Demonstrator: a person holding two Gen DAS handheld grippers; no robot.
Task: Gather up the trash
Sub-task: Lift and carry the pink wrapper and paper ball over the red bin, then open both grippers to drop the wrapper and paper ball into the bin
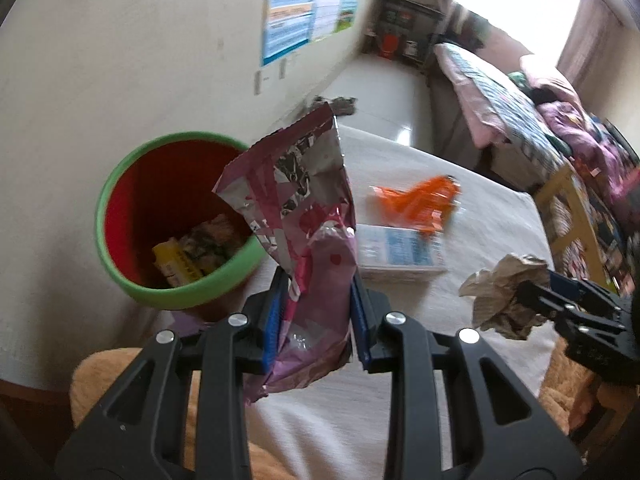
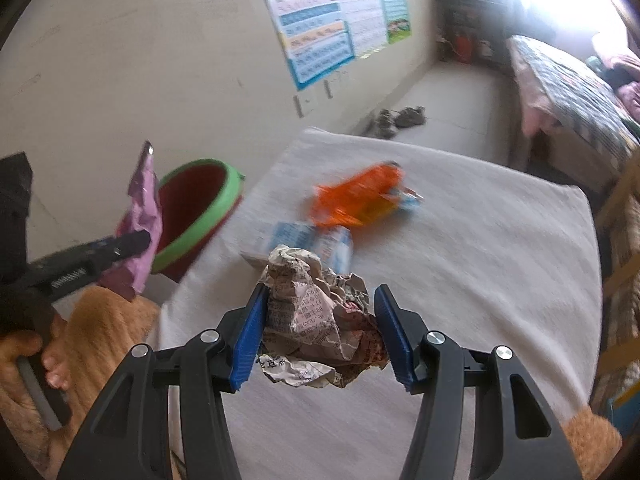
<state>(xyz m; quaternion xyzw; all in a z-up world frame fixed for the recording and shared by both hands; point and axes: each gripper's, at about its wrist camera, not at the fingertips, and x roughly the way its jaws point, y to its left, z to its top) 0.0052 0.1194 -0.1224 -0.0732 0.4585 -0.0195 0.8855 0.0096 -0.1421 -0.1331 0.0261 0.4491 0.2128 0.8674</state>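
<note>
My left gripper (image 1: 316,284) is shut on a pink foil snack bag (image 1: 304,208) and holds it upright over the table's left edge, beside a red bin with a green rim (image 1: 176,300). The bin (image 2: 200,216) holds some wrappers. My right gripper (image 2: 320,304) is shut on a crumpled newspaper ball (image 2: 316,316), above the white-clothed table (image 2: 480,280). The ball also shows in the left wrist view (image 1: 500,292). An orange wrapper (image 1: 420,204) and a blue-white carton (image 1: 404,252) lie on the table; both show in the right wrist view, the wrapper (image 2: 360,196) behind the carton (image 2: 304,240).
A wall with posters (image 2: 320,20) stands behind the bin. A bed (image 1: 520,112) lies to the right, with shoes (image 2: 400,120) on the floor beyond the table. A tan furry cover (image 2: 104,320) lies at the table's near left.
</note>
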